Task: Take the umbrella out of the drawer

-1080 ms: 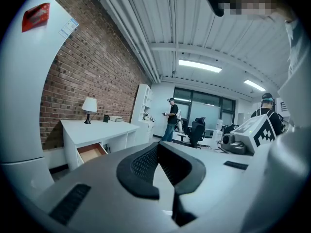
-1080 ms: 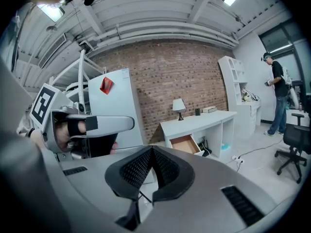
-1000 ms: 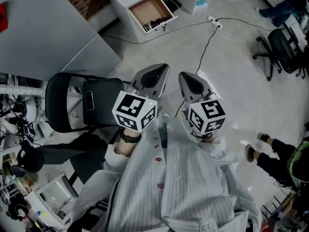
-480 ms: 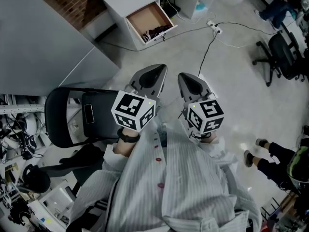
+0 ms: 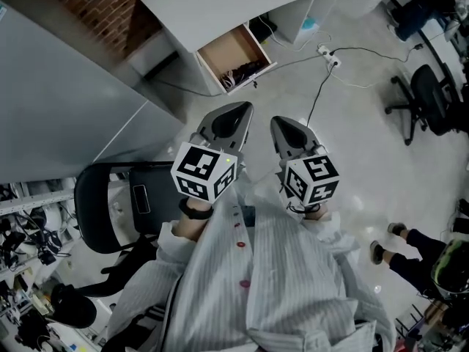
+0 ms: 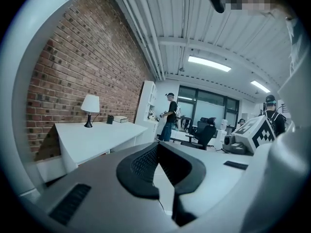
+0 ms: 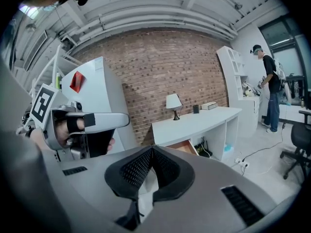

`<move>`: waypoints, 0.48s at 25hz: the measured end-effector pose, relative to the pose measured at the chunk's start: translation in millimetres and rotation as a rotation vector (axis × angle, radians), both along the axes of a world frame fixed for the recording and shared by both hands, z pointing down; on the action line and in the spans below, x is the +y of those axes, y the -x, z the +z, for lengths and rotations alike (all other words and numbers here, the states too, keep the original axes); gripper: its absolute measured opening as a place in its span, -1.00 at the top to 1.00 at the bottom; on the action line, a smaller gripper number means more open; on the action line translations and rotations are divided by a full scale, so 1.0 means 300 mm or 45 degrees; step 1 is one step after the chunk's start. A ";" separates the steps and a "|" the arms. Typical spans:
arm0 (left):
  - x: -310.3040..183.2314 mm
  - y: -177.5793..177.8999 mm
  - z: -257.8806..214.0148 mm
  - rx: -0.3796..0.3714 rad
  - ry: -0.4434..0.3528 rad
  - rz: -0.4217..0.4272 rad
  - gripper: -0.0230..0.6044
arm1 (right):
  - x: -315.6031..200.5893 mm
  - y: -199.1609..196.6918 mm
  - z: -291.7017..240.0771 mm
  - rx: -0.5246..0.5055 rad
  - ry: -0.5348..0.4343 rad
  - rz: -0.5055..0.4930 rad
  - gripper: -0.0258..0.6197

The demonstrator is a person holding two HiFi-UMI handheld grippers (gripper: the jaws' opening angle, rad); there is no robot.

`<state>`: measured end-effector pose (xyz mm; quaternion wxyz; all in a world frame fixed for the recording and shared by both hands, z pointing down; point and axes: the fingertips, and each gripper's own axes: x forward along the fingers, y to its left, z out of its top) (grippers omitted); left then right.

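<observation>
The left gripper [image 5: 236,114] and the right gripper [image 5: 284,125] are both closed tight and hold nothing. They sit side by side, close to the person's striped shirt [image 5: 293,284], and their noses point toward the drawer. I think they are closed because there is nothing to grab yet.

The big grey floor [image 5: 352,145] lies between them and the white tabletop [image 5: 220,6] by the brick wall. A black chair [image 5: 102,204] stands near the left gripper.

The drawer [image 5: 222,50] sticks out from under the tabletop, so it is already open and easy to reach into. It is well apart from both grippers.

Some dark things [image 5: 245,70] lie at the pulled-out end of the drawer. The umbrella should be there, but they look too small to tell which one it is. A little lamp [image 7: 172,102] stands on the tabletop.
</observation>
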<state>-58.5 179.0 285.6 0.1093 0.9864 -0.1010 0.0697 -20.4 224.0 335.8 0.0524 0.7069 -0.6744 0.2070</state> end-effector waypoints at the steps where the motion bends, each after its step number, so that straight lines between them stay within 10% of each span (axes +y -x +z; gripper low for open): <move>1: -0.031 -0.004 -0.001 0.004 -0.002 0.000 0.90 | -0.028 -0.006 0.002 0.005 0.001 0.004 0.81; 12: -0.214 -0.018 0.036 0.003 0.034 0.030 0.90 | -0.184 -0.050 0.038 0.000 0.062 0.071 0.81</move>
